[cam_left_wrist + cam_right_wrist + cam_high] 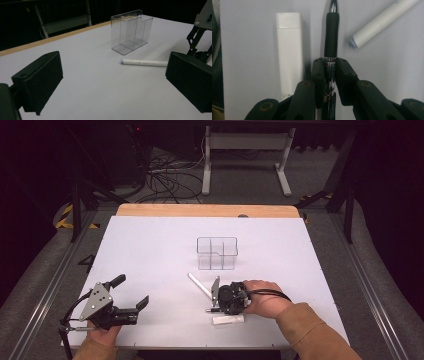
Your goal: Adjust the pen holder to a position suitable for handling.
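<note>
High view shows the big white worktop (150, 245) with a clear plastic divided organiser box (217, 253) standing near the middle. Nearer the person lie a long white capped marker (199, 284), a flat white rectangular eraser-like stick (228, 320), and the thing actually being worked on: a slim black pen with a rubber grip sleeve and shiny metal tip (331, 35).

The pen sits on the worktop between the marker and the white stick, just in front of the right hand (262, 295). The right gripper (329, 66) has its fingers (345, 75) clenched on the barrel just behind the rubber sleeve. I'd say the pen is light and stiff, but the barrel looks smooth and round, so it could roll or swivel in the pinch; grabbing nearer the rubber part would probably hold better.

That gripper lies low and roughly level, pointing left across the worktop. The left gripper (131, 292) hovers well apart at the near left, fingers (37, 82) spread wide with nothing between them.
</note>
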Demonstrator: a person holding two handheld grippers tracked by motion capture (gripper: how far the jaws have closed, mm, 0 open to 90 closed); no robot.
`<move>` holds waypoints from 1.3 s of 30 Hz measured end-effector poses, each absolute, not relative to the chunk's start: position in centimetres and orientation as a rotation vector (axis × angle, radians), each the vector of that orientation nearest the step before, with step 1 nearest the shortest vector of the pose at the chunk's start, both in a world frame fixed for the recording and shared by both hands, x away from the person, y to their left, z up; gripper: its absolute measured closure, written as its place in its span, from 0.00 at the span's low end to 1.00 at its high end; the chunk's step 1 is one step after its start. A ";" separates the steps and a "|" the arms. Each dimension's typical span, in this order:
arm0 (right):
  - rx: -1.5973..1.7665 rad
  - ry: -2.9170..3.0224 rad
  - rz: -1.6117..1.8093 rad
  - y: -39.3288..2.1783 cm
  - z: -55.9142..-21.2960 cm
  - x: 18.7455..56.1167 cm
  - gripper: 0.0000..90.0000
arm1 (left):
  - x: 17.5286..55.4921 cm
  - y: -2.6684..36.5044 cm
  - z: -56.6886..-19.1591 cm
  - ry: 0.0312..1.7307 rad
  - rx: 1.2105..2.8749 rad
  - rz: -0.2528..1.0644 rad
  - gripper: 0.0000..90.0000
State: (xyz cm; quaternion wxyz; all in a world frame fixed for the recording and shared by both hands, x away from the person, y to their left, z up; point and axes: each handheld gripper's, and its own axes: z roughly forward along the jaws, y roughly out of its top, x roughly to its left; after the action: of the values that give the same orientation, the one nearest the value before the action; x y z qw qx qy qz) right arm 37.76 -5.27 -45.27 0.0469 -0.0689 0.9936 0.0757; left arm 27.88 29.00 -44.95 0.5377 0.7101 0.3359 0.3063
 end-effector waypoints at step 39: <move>-0.158 2.910 0.518 -7.2 -40.5 37.1 0.88 | 28.1 29.0 -44.9 0.796 1.683 0.728 0.02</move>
State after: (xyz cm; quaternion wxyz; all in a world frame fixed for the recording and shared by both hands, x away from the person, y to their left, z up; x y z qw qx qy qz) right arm 37.14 -7.19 -40.48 0.0907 -0.0533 0.9791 0.1743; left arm 28.06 28.96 -44.95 0.5405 0.7083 0.3351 0.3063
